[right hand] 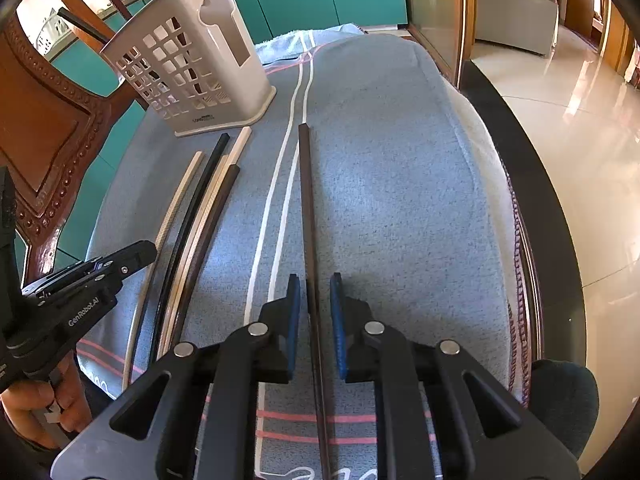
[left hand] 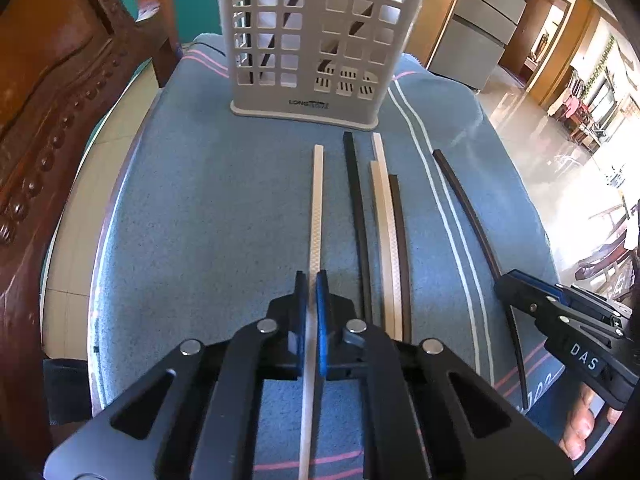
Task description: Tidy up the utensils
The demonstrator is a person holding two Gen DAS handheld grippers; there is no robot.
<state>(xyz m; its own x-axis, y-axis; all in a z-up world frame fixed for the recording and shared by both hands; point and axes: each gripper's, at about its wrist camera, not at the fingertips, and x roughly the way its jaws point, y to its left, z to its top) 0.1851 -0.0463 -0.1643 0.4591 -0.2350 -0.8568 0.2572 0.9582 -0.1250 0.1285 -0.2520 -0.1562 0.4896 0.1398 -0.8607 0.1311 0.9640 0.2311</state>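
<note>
lying on the towel (left hand: pixel 200 208) — three white chopsticks (left hand: pixel 316 208), three dark (left hand: pixel 358 208).

Both views are bright with daylight. It pours in from the right, where the glossy floor (left hand: pixel 532 136) glares and washes out to white at the far edge. The blue towel (right hand: pixel 380 184) is evenly lit, with soft shadows. Fisheye distortion bends straight lines near the dark, vignetted corners. Focus is sharp.

holder (left hand: pixel 308 40) at towel's (left hand: pixel 200 200) far end | chopsticks (left hand: pixel 384 232) side by side before it
</note>
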